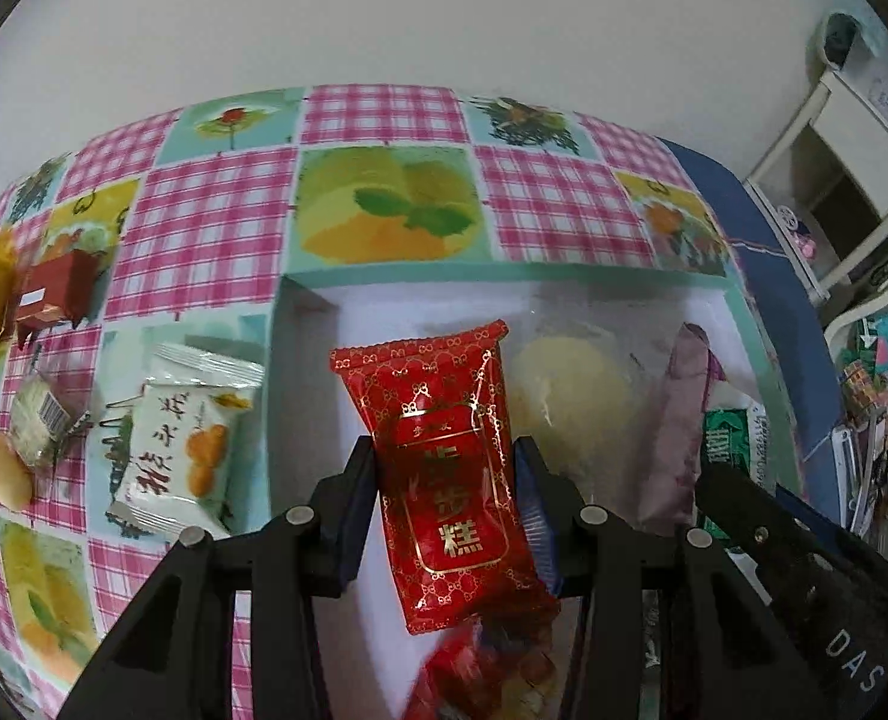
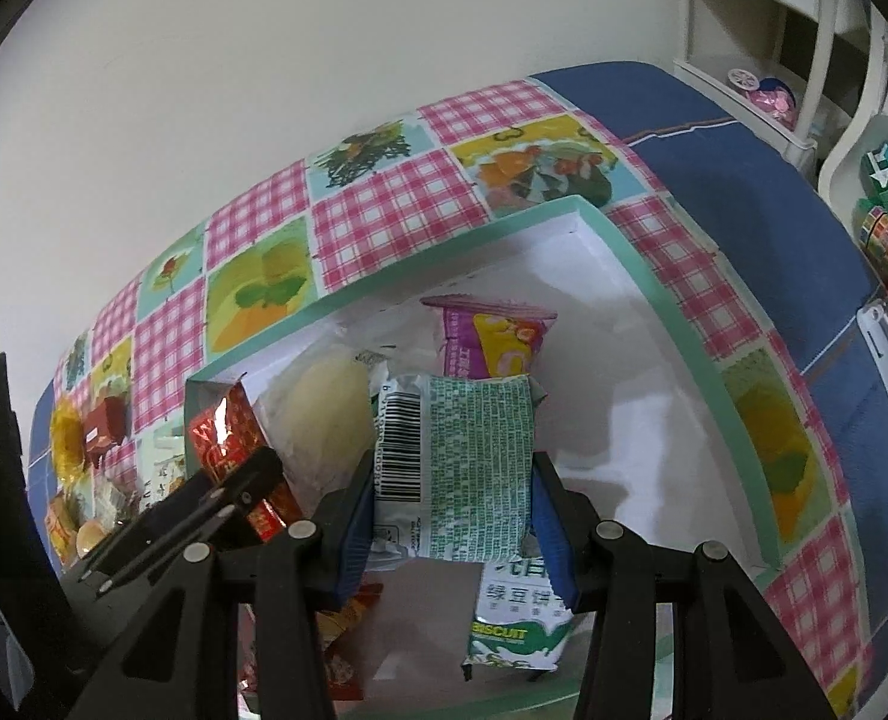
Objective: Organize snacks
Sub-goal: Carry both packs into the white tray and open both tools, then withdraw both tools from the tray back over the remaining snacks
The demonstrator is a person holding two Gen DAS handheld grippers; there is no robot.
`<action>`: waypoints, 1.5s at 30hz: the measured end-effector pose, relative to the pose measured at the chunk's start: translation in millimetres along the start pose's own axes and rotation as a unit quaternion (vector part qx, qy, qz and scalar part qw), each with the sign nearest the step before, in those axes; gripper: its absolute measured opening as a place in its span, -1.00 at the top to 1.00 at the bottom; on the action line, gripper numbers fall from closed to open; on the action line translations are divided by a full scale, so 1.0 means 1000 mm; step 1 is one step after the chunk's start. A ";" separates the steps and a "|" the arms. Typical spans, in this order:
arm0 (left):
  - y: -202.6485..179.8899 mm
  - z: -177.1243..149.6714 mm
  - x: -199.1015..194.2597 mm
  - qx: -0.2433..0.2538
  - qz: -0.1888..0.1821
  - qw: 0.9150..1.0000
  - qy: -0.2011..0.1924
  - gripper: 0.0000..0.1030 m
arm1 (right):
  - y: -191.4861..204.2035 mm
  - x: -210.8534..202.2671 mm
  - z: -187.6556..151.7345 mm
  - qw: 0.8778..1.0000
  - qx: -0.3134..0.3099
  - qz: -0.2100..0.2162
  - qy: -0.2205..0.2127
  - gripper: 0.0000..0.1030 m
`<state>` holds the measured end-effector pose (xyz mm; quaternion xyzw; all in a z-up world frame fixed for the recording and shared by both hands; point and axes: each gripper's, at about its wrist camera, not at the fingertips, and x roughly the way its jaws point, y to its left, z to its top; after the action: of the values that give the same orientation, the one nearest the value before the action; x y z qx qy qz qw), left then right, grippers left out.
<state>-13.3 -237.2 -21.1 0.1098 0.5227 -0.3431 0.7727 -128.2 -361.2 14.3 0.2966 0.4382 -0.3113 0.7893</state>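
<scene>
Now red gold-patterned snack packet w/ Chinese characters, pinched by left gripper.

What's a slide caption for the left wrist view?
Left tongs grip a red snack packet over the open teal-rimmed box.

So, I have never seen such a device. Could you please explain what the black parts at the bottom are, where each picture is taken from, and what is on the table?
The black parts are hand-held grippers, each with two fingers and a wide-angle camera looking along them. No robot is here; a person carries one in each hand.

The left wrist view shows the left gripper shut on a red packet. The right wrist view shows the right gripper shut on a green-printed packet. Both are over a white box with a green rim, which already contains several snacks. More snacks, such as a white biscuit packet, lie on the checked tablecloth outside.
</scene>
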 end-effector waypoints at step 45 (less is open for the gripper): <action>0.096 -0.030 -0.066 -0.122 0.155 0.980 -0.016 -0.27 | 0.064 -0.022 -0.023 0.992 -0.117 -0.035 -0.018 -0.10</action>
<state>12.2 -123.0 6.3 0.0891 0.5247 -0.1544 0.8324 -101.1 -298.8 36.5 0.1805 0.4677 -0.2907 0.8149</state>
